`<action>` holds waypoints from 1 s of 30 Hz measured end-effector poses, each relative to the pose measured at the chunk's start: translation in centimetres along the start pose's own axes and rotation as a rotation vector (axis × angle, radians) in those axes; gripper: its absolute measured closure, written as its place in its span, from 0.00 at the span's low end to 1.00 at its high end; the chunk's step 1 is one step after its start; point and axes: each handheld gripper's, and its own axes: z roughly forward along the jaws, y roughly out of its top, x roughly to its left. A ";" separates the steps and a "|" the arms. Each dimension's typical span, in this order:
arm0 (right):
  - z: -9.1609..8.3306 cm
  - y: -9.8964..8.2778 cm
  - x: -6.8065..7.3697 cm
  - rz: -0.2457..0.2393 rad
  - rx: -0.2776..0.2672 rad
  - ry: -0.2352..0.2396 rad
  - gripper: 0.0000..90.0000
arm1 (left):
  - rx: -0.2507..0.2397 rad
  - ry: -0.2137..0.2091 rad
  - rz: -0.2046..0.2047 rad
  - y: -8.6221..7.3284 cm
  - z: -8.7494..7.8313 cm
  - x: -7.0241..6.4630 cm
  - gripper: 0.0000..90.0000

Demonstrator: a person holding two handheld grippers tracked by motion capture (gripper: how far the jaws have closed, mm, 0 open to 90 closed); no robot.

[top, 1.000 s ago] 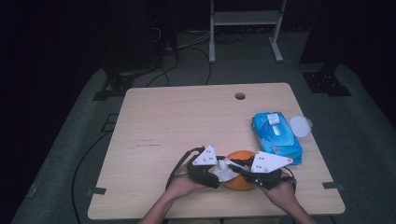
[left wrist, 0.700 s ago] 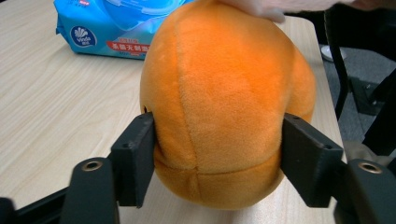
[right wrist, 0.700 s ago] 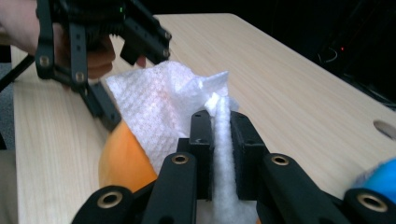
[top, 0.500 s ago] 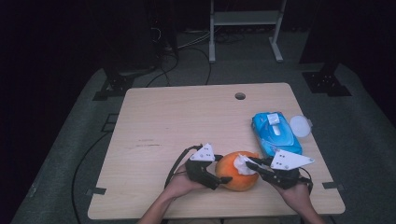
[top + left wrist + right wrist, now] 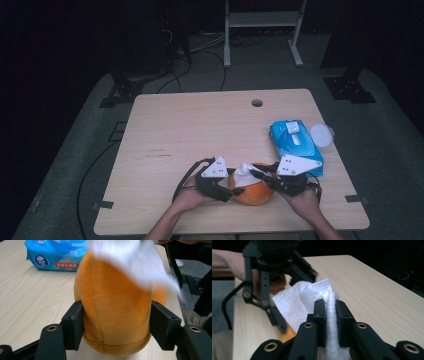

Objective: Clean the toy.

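Dark room, grey floor mat, light wooden table (image 5: 200,130) with a round cable hole; every place below is taken from the blue plastic pack of wet wipes (image 5: 295,146).

Item one: round orange plush toy (image 5: 252,189), on the tabletop near the front edge, just to the front-left of the wipes pack. From the left gripper view it stands as a plump upright oval (image 5: 112,312), long axis roughly vertical, seams running up to a top that points to the ceiling.

Item two: white textured wipe (image 5: 245,170), draped over the top of the toy.

Item three: my left gripper (image 5: 235,189), on the toy's far side from the pack. Its jaws have just been closing and now press the plush flanks, the toy squeezed between them.

Item four: my right gripper (image 5: 257,174), between toy and pack. Its jaws are pinched together on a fold of the wipe (image 5: 329,312).

Item five: round translucent white lid (image 5: 321,135), touching the pack's far-right side.

Step in hand, as I judge it: wiping the toy's top while the left steadies it. Next I would drag the wipe across the plush under light pressure, keeping the left clamp firm so the soft body neither rolls nor tips.
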 end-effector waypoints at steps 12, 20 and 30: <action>-0.6 -0.4 1.1 0.013 -0.017 0.027 0.89 | -0.026 -0.017 0.004 1.2 0.4 -0.9 0.37; 0.5 0.6 0.9 -0.008 0.000 0.017 0.89 | -0.006 -0.009 0.033 0.5 -0.3 -0.5 0.42; -1.9 -1.5 -0.2 0.052 0.013 -0.039 0.89 | -0.011 -0.059 -0.101 0.9 0.0 0.3 0.19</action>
